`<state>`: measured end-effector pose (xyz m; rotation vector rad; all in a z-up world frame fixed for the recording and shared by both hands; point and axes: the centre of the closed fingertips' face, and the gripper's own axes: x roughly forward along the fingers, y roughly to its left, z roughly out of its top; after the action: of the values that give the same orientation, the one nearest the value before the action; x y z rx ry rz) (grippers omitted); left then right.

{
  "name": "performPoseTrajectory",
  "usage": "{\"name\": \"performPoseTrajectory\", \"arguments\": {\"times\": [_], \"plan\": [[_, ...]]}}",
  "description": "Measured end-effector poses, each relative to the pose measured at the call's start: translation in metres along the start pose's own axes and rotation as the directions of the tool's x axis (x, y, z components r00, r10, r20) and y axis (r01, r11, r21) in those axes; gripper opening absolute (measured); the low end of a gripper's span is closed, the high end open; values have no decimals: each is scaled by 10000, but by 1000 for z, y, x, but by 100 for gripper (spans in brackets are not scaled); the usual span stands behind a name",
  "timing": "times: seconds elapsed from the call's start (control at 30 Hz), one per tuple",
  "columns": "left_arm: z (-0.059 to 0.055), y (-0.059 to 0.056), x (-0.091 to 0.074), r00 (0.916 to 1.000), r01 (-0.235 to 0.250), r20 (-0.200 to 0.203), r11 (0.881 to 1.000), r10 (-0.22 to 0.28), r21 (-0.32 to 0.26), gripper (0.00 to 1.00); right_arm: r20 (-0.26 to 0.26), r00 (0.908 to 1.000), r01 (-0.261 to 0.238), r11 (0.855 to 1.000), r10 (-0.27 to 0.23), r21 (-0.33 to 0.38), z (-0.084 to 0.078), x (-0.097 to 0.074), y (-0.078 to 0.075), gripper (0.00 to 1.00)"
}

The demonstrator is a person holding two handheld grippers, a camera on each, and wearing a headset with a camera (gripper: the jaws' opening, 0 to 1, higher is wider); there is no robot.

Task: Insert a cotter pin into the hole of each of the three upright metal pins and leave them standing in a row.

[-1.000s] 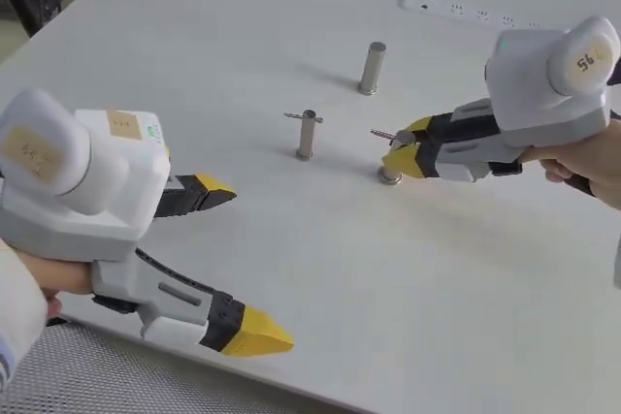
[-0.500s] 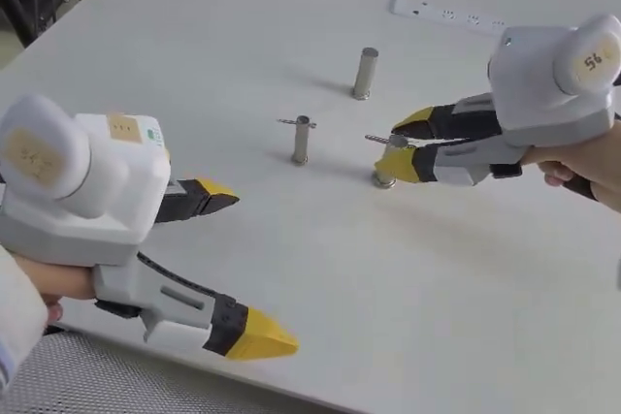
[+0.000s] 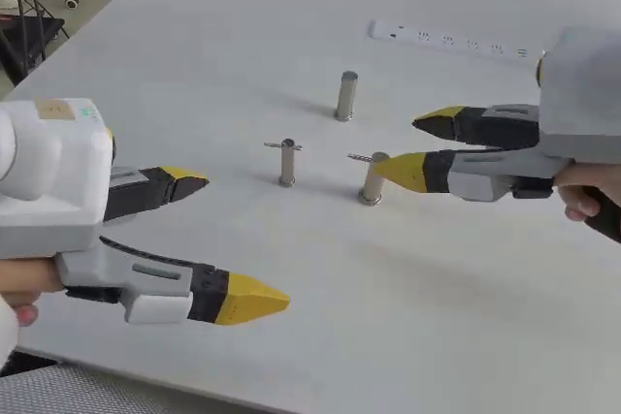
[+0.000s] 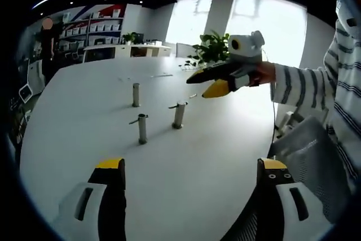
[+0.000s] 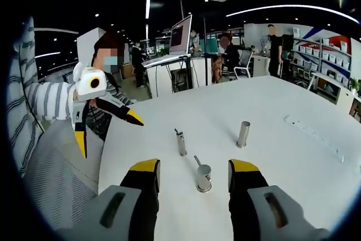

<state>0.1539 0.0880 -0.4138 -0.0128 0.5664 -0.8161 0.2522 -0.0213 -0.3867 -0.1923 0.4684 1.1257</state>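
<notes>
- White workbench (image 3: pixel 466 317) is spreading under both tools, and an office is showing behind it in the gripper views. What is changing at the near pin (image 3: pixel 372 178)?
- The right gripper (image 3: pixel 398 147) is leaving it. One second ago its jaws were closing tightly at the top of this pin. Now they are standing wide apart, holding nothing, just to the right of it. The cotter pin (image 3: pixel 361 157) is staying behind and is sticking sideways through the hole.
- So this insertion is finishing?
- It is looking so, as a judgement. The middle pin (image 3: pixel 287 162) is already carrying the other cotter pin (image 3: pixel 281 145). The far pin (image 3: pixel 346 96) is standing bare, so one insertion is probably remaining. All three are standing upright, in a loose row.
- How are the hands posing?
- The right hand (image 3: pixel 582 196) is holding its tool almost level, just above the table, with the jaws pointing left toward the pins. The left gripper (image 3: pixel 243 239) is hovering low near the front edge, well apart from the pins. Its jaws are also spreading wide and empty, and they are facing the row.
</notes>
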Motion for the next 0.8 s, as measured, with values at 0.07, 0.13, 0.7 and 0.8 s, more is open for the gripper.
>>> {"name": "performPoseTrajectory", "arguments": {"times": [0.07,0.13,0.7,0.8], "plan": [[6,2,-2,9997,-57,221,10000,59,-66,96,154,9997,167,9997,-169,180,0,-6,1,48],[10,2,-4,9995,-28,322,9999,33,-156,96,265,9988,401,9982,-413,455,-2,-13,2,53],[2,2,-6,9999,104,138,9982,-96,-591,96,-5,9871,1554,9589,-1598,2375,-47,-52,16,89],[2,3,-7,9999,113,128,9982,-106,-581,96,-607,9853,1700,9518,-1597,2553,-65,-52,20,89]]}}
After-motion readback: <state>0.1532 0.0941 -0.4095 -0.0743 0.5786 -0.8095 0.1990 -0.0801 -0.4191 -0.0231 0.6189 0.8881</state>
